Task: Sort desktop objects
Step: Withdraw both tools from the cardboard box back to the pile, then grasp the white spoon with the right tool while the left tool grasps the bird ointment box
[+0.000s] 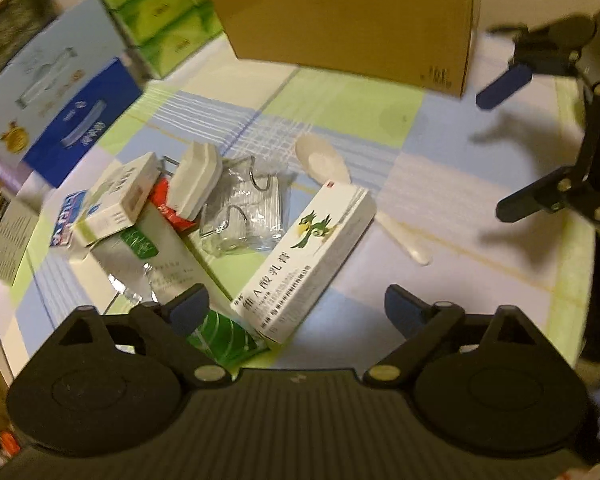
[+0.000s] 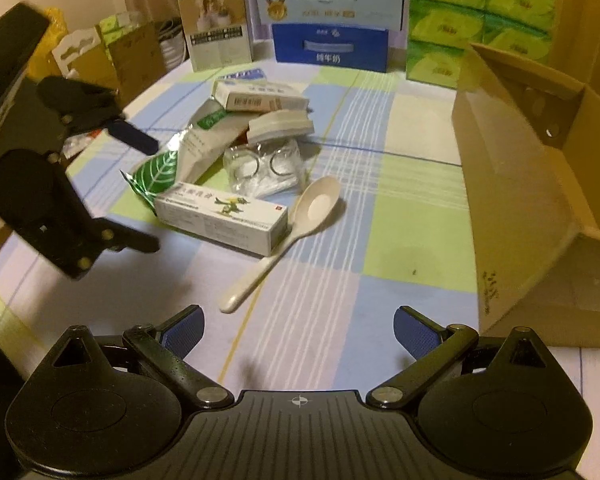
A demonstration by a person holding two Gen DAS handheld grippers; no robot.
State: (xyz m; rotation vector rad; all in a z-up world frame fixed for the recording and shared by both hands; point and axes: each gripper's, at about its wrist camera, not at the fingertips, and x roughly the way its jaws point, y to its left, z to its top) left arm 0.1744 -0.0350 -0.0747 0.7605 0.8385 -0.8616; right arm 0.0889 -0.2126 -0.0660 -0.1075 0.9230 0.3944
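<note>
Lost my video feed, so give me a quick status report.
Left gripper open, right gripper open, both empty. Spoon beside medicine box, untouched. Cardboard box open; path clear.

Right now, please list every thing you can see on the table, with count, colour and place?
bird-print medicine box: 1, white, front of pile
spoon: 1, cream, beside that box
leaf-print pouch: 1, silver-green, under pile
barcode box: 1, white, pile's back
bag of metal rings: 1, clear, pile's middle
cardboard box: 1, brown, open, right
tissue packs: stack, green, back
milk cartons: 2, blue, back
left gripper: open
right gripper: open
</note>
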